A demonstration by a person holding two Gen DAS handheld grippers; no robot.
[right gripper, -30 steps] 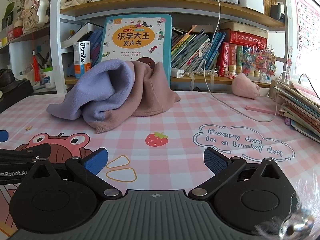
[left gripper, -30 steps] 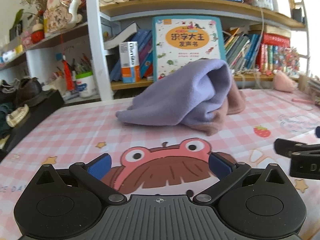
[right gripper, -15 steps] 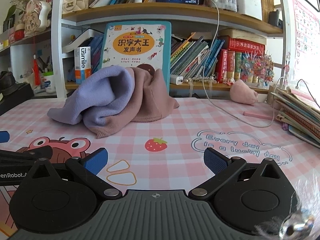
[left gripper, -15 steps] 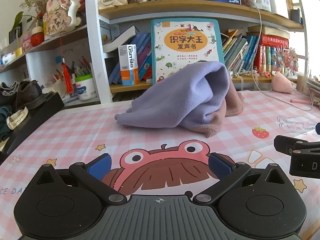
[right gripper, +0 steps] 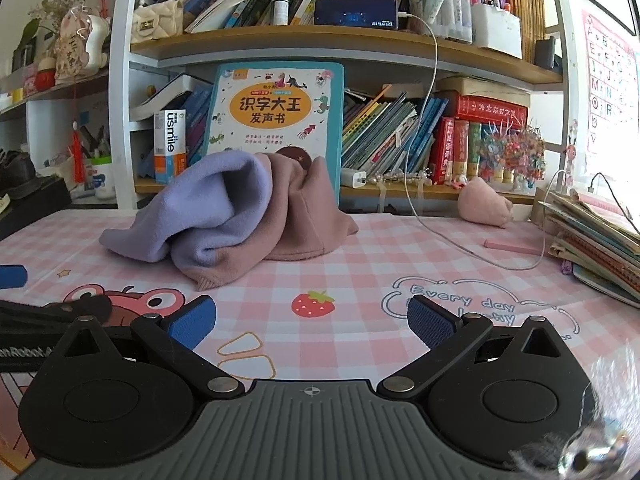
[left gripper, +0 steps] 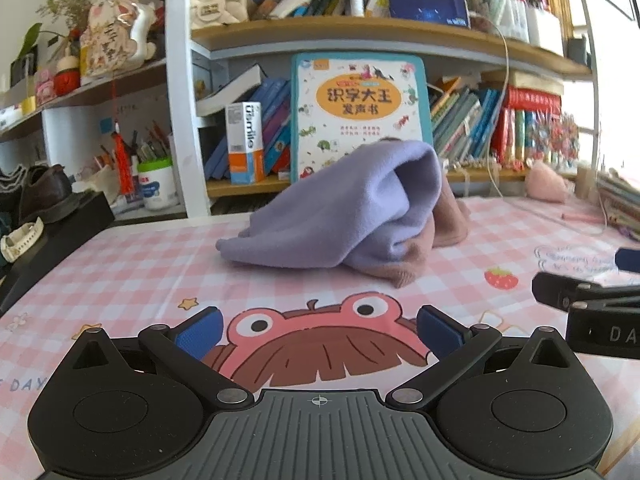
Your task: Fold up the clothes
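A crumpled garment, lilac on one side [left gripper: 340, 208] and dusty pink on the other [right gripper: 296, 216], lies in a heap on the pink checked table mat [left gripper: 132, 272], toward the back middle. My left gripper [left gripper: 318, 330] is open and empty, well short of the heap, over the frog print. My right gripper [right gripper: 310, 320] is open and empty, also short of the heap, to its right front. Each gripper shows at the edge of the other's view, the right one in the left wrist view [left gripper: 592, 308].
A bookshelf [right gripper: 360, 52] with a big teal picture book [right gripper: 276, 116] stands right behind the heap. A white cable [right gripper: 460, 240], a pink plush [right gripper: 484, 208] and a stack of books [right gripper: 600, 240] lie at the right. A black box with shoes [left gripper: 52, 216] stands at the left.
Both cameras have tilted up and drawn back a little, so the heap sits lower and slightly farther in view. Both grippers stay open; the garment has not moved.
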